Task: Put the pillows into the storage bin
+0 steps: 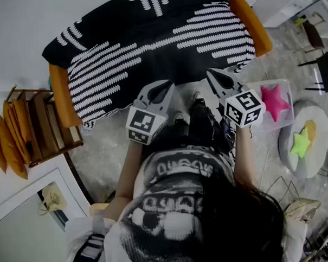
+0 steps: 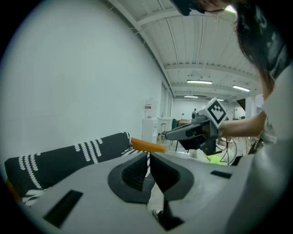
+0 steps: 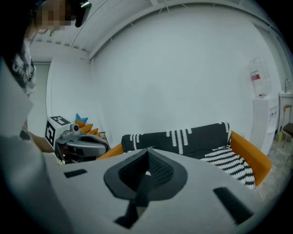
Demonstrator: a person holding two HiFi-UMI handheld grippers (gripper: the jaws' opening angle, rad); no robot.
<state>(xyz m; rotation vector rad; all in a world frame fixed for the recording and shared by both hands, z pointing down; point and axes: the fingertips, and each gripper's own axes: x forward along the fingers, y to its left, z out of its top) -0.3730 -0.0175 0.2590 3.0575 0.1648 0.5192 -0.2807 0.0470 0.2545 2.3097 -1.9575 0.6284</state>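
**Both tongs shut and empty in front of the sofa; pink star already in the bin**

The person stands facing the sofa [image 1: 149, 41], whose long axis runs across the head view, orange arms at each end. Both tongs are held up over the floor just before the sofa's front edge, pointing toward the seat.

The left gripper [image 1: 169, 84] has its jaws brought together to a narrow slit, with only a sliver of the sofa's striped cover showing through and nothing between them. The right gripper [image 1: 211, 73] is fully closed, pads meeting, and it too holds nothing.

The clear storage bin [image 1: 287, 122] sits on the floor just off the sofa's right end, as the person faces it. In it lies the pink star pillow [image 1: 274, 101], flat and face up. Being a star it has no single long axis; one arm points back toward the sofa's right arm.

Farther out from that same end of the sofa, the green star pillow [image 1: 300, 142] lies flat on a round white pad [image 1: 309, 167], apart from the bin, with an orange-yellow thing touching its far side.

Off the sofa's left end stands a wooden shelf [image 1: 41, 122], and a row of orange pillows [image 1: 7, 142] stands on edge against its outer side.
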